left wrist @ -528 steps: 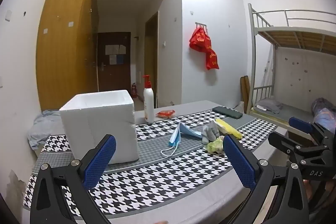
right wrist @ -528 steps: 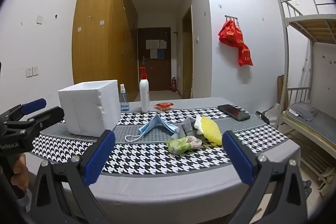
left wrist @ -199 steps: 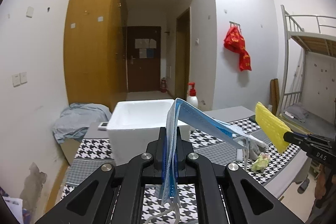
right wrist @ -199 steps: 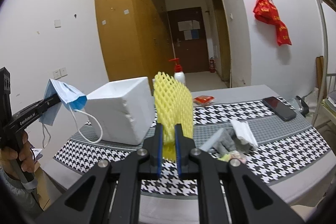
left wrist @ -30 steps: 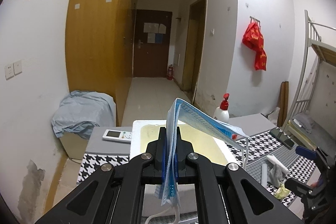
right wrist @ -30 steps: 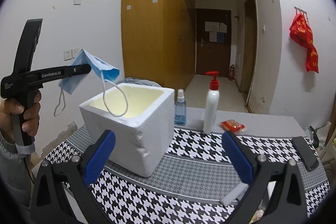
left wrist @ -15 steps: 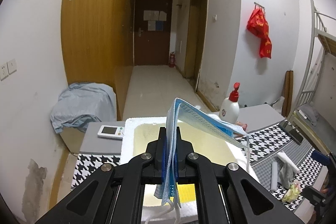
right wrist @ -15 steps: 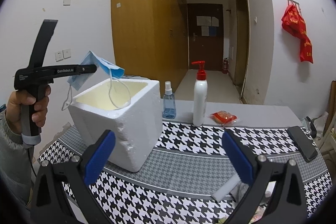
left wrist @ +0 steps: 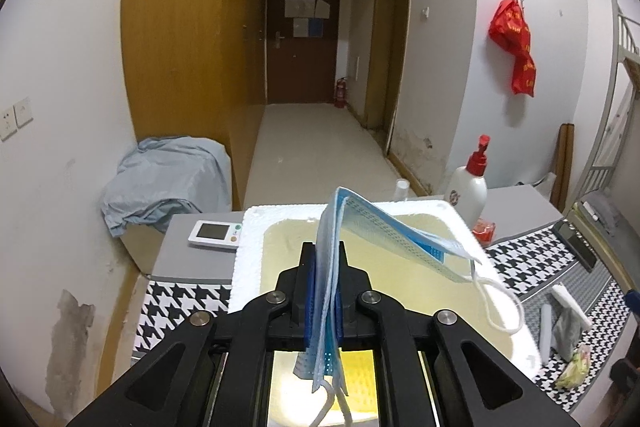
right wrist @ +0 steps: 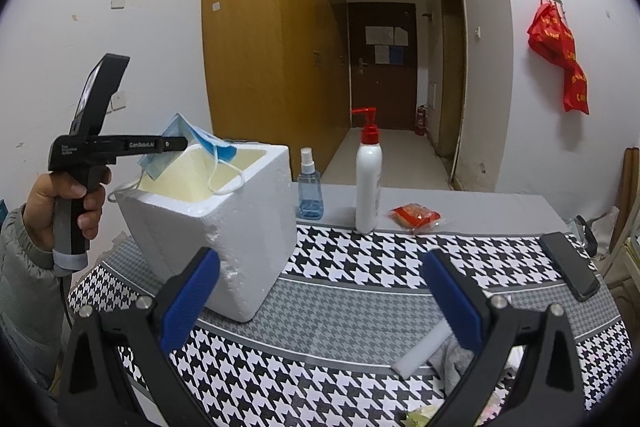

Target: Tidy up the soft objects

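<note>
My left gripper [left wrist: 323,291] is shut on a blue face mask [left wrist: 384,231] and holds it just above the open white foam box [left wrist: 452,211]. The right wrist view shows that gripper [right wrist: 176,143], the mask [right wrist: 200,143] with its ear loops hanging over the box rim, and the box [right wrist: 240,227]. A yellow foam net [left wrist: 358,379] lies inside the box. My right gripper [right wrist: 320,291] is open and empty above the table. A grey cloth [right wrist: 452,355], a white foam piece [right wrist: 420,349] and a small green packet [left wrist: 574,371] lie on the tablecloth at the right.
A white pump bottle [right wrist: 368,183], a blue spray bottle [right wrist: 310,195] and a red packet [right wrist: 416,217] stand behind the box. A black phone [right wrist: 568,269] lies at the right. A white remote [left wrist: 214,233] lies left of the box. The houndstooth tablecloth [right wrist: 360,303] covers the table.
My left gripper has lowered the mask closer to the box opening, and its loops now drape over the rim. My right gripper stays open and has drifted slightly.
</note>
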Demonstrator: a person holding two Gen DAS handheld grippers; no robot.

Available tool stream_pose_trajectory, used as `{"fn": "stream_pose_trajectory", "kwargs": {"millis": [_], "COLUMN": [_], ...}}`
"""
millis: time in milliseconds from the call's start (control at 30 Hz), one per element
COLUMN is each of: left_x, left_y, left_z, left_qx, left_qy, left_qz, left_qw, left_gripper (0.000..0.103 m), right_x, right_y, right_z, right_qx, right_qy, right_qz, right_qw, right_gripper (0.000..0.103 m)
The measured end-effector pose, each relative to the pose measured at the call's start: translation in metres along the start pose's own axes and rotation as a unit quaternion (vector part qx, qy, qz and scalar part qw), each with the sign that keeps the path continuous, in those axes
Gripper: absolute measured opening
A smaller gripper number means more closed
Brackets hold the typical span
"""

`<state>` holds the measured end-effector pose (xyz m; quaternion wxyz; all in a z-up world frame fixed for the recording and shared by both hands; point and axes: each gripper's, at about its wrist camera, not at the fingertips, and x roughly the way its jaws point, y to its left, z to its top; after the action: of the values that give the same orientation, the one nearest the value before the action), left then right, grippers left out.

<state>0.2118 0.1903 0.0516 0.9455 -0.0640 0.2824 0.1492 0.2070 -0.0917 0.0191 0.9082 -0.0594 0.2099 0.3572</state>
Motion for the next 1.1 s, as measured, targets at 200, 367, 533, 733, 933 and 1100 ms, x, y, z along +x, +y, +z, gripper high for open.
{"fn": "stream_pose_trajectory", "kwargs": {"millis": [200, 367, 533, 733, 933, 1100], "left_x": [-0.006, -0.018, -0.029, -0.047, -0.069, -0.086], "left_y": [-0.001, -0.001, -0.003, -0.005, -0.009, -0.017], "left_z": [-0.002, -0.001, -0.003, -0.007, -0.011, -0.018], "left_qx": [0.005, 0.006, 0.005, 0.007, 0.004, 0.012], "left_qy": [-0.010, -0.035, -0.055, -0.071, -0.088, -0.097], "left_qz": [-0.004, 0.001, 0.005, 0.000, -0.003, -0.009], "left_qw": [0.9999, 0.9994, 0.9984, 0.9974, 0.9961, 0.9952], "left_gripper": [0.056, 0.085, 0.099, 0.100, 0.102, 0.102], "right_x": [-0.002, -0.002, -0.007, -0.013, -0.024, -0.036], "right_y": [-0.002, -0.001, -0.003, -0.004, -0.001, 0.003], "right_z": [-0.001, -0.002, -0.002, -0.002, -0.002, -0.004], "right_qx": [0.006, 0.004, 0.008, 0.013, 0.012, 0.009], "right_qy": [0.000, 0.001, -0.004, -0.010, -0.018, -0.024], "right_qz": [-0.003, -0.004, -0.007, -0.009, -0.010, -0.012], "right_qw": [1.000, 1.000, 1.000, 1.000, 1.000, 1.000], "right_gripper": [0.102, 0.102, 0.102, 0.102, 0.102, 0.102]}}
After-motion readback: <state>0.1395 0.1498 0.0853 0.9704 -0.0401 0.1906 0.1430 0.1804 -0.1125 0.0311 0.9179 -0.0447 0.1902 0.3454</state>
